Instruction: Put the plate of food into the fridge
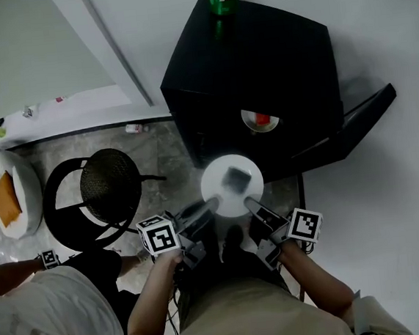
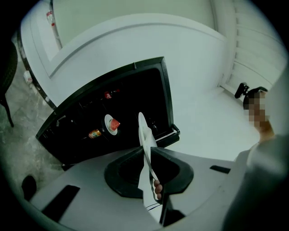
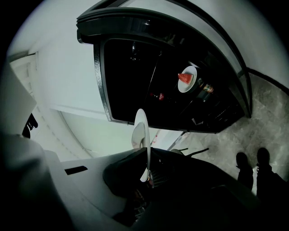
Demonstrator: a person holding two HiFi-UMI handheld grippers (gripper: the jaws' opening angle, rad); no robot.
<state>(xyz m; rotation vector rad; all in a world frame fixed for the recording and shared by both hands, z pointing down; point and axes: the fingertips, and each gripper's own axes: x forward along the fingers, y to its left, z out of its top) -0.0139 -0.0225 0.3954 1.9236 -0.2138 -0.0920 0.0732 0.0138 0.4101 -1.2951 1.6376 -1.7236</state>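
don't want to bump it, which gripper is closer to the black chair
Left. The left gripper holds the rim of the white plate on the side facing the black chair; the right gripper holds the opposite rim, farther off, toward the open fridge door.

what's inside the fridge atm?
The open fridge holds a small white plate with red food and a small can beside it. The rest of the interior is too dark to read. The carried plate is outside it.
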